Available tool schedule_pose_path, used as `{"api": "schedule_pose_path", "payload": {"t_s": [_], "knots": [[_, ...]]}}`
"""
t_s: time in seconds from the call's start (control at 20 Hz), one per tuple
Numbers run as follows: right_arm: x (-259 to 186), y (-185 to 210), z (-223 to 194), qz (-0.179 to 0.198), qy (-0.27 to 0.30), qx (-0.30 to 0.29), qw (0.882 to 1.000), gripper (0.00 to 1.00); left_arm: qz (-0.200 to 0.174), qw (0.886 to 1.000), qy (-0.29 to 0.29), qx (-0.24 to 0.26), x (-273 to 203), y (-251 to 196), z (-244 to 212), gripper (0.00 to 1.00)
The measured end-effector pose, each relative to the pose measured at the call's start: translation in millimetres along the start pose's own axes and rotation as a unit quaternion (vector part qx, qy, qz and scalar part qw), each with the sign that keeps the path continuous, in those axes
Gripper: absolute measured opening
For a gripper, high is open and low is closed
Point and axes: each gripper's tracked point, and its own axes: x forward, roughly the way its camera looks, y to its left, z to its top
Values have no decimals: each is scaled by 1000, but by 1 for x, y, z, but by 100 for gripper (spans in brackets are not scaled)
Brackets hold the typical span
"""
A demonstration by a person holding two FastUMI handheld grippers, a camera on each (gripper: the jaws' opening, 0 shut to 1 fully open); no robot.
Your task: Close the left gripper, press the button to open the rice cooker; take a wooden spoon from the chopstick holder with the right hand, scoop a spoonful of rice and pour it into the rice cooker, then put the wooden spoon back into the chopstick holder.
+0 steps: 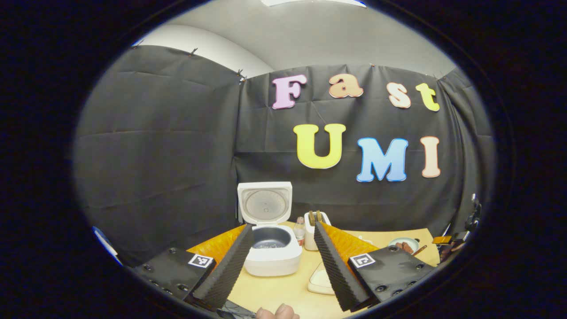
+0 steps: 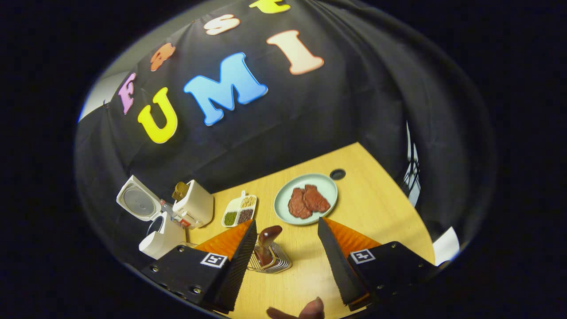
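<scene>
The white rice cooker (image 1: 272,257) stands open, its lid (image 1: 264,207) upright and the dark inner pot (image 1: 270,239) showing. My left gripper (image 1: 283,227) hovers open just in front of it, holding nothing. In the right gripper view the cooker (image 2: 155,241) sits at the far left. A brown wooden spoon (image 2: 268,239) stands in a wire holder (image 2: 272,263) between the fingers of my open right gripper (image 2: 285,226), which do not touch it. A divided tray (image 2: 240,210) of grains lies beyond the holder.
A white box (image 2: 197,204) with wooden pieces in its top and a small bottle (image 1: 300,230) stand beside the cooker. A pale green plate (image 2: 325,186) holds red meat. A white dish (image 1: 321,281) lies by my left gripper's right finger. The table has a cable hole (image 2: 337,173).
</scene>
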Motion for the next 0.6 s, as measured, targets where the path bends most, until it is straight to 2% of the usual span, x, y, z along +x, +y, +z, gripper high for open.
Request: {"api": "schedule_pose_path", "payload": {"t_s": [0.05,0.15,0.25,0.45,0.6], "knots": [[-13,-2,14,-17,-35,-33,999,86,-7,1000,-3,-3,16,2,4,93],[-41,5,25,-34,-68,-94,993,98,-14,1000,1,-7,50,11,5,93],[-64,13,28,-53,-72,-121,989,98,-22,1000,-8,-2,89,17,8,92],[-114,48,39,-91,-93,-63,990,98,-48,999,-18,-16,172,33,18,92],[-141,89,34,-99,-106,-48,988,98,-43,998,-16,-30,248,55,24,92]]}}
